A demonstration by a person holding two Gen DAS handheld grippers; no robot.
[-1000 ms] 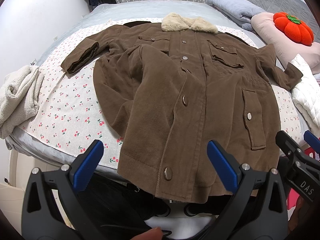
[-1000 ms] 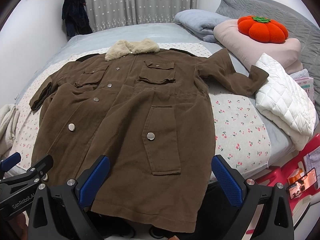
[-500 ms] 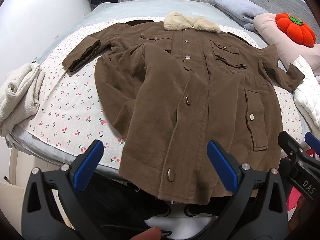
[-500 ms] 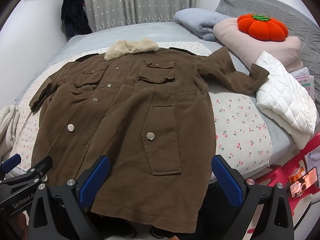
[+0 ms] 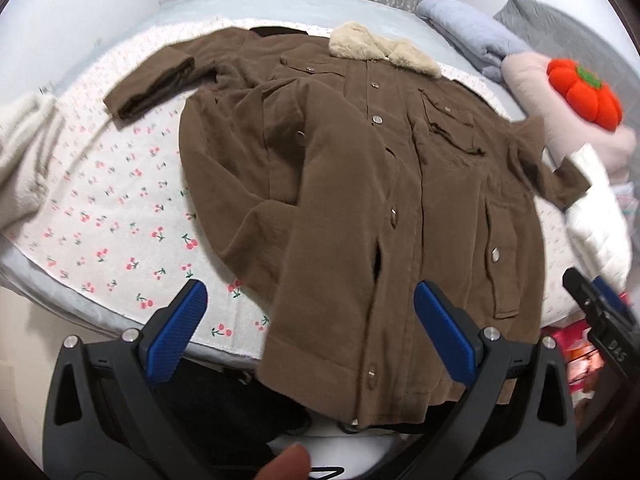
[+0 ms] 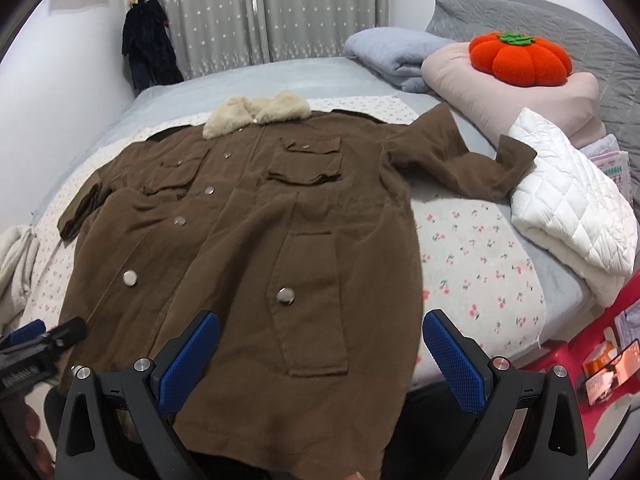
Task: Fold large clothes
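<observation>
A long brown coat (image 5: 360, 184) (image 6: 248, 248) with a cream fur collar (image 5: 384, 50) (image 6: 256, 114) lies face up on the bed, buttoned, both sleeves spread out. Its hem hangs over the near bed edge. My left gripper (image 5: 312, 332) hovers open above the hem at the coat's left front, blue pads wide apart, holding nothing. My right gripper (image 6: 320, 360) is open too, over the hem near the lower pocket (image 6: 316, 300). Each gripper shows at the edge of the other's view.
A cherry-print sheet (image 5: 120, 216) (image 6: 480, 264) covers the bed under the coat. A cream towel (image 5: 24, 160) lies at the left edge. At the right are a folded white quilted blanket (image 6: 572, 220), a pink pillow (image 6: 508, 84) and an orange pumpkin cushion (image 6: 520, 58).
Both grippers have moved forward and closer over the coat's hem. The left wrist view has tilted, so the coat looks slanted. The coat itself lies as before.
</observation>
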